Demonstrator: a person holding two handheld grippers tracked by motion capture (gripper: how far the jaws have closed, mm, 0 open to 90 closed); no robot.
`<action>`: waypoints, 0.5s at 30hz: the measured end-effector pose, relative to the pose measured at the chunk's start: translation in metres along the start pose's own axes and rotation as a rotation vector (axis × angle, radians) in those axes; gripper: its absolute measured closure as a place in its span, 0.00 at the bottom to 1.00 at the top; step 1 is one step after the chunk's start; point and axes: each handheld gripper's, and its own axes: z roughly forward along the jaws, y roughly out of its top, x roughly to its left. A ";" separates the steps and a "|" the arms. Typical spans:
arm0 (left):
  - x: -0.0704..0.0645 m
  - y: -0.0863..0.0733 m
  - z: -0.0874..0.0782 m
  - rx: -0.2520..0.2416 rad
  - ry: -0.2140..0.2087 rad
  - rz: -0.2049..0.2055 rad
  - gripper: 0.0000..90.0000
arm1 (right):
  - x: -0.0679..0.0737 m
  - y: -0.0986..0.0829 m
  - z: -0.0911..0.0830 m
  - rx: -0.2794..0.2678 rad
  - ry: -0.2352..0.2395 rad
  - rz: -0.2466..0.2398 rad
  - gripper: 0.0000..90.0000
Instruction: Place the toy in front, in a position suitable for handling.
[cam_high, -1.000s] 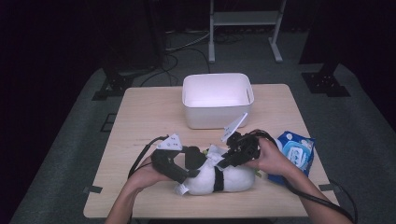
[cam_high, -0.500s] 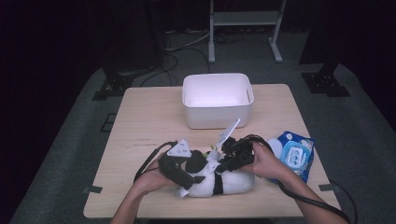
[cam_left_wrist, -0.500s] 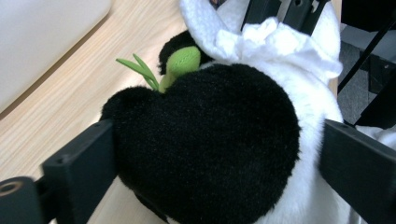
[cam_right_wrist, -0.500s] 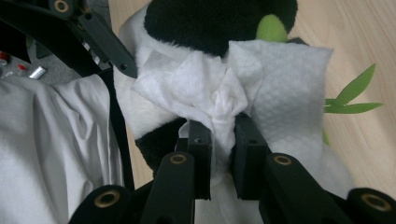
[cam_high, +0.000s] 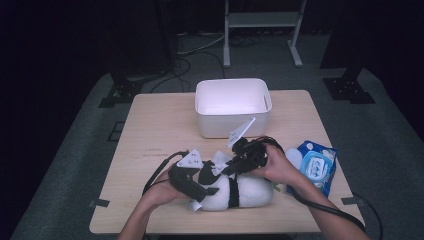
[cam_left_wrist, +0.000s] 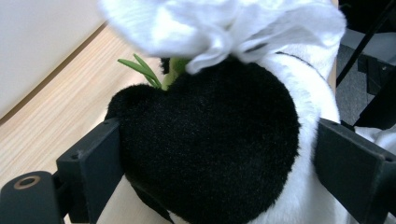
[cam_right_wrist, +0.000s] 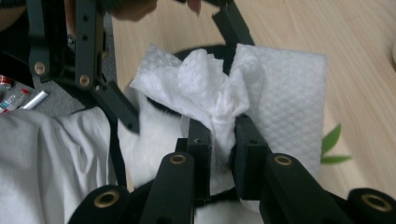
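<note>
A black-and-white panda plush (cam_high: 240, 192) lies on its side near the table's front edge. My left gripper (cam_high: 202, 186) is shut on the plush's black limb (cam_left_wrist: 210, 149), one jaw on each side of it. My right gripper (cam_high: 230, 169) is shut on a bunched white wipe (cam_right_wrist: 224, 109), which rests on top of the plush (cam_right_wrist: 154, 126). The wipe (cam_left_wrist: 219, 23) hangs just above the black limb in the left gripper view. Green felt leaves (cam_left_wrist: 144, 70) stick out behind the plush.
A white bin (cam_high: 232, 106) stands behind the plush at the table's middle. A blue pack of wipes (cam_high: 314, 165) lies at the right, beside the right hand. Bare tabletop (cam_high: 160, 130) stretches to the left and back.
Both grippers and the plush have shifted slightly toward the front edge. The right gripper with the wipe has come down onto the plush's head end.
</note>
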 end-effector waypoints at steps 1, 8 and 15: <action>0.000 0.000 0.000 -0.004 0.001 -0.005 0.09 | -0.001 0.002 0.002 0.003 0.002 -0.005 0.87; 0.001 -0.001 -0.001 -0.013 0.003 -0.015 0.09 | -0.002 -0.005 -0.008 0.060 -0.023 0.005 0.87; 0.002 0.001 -0.001 -0.023 0.028 -0.020 0.10 | 0.001 -0.021 -0.025 0.070 -0.036 0.019 0.87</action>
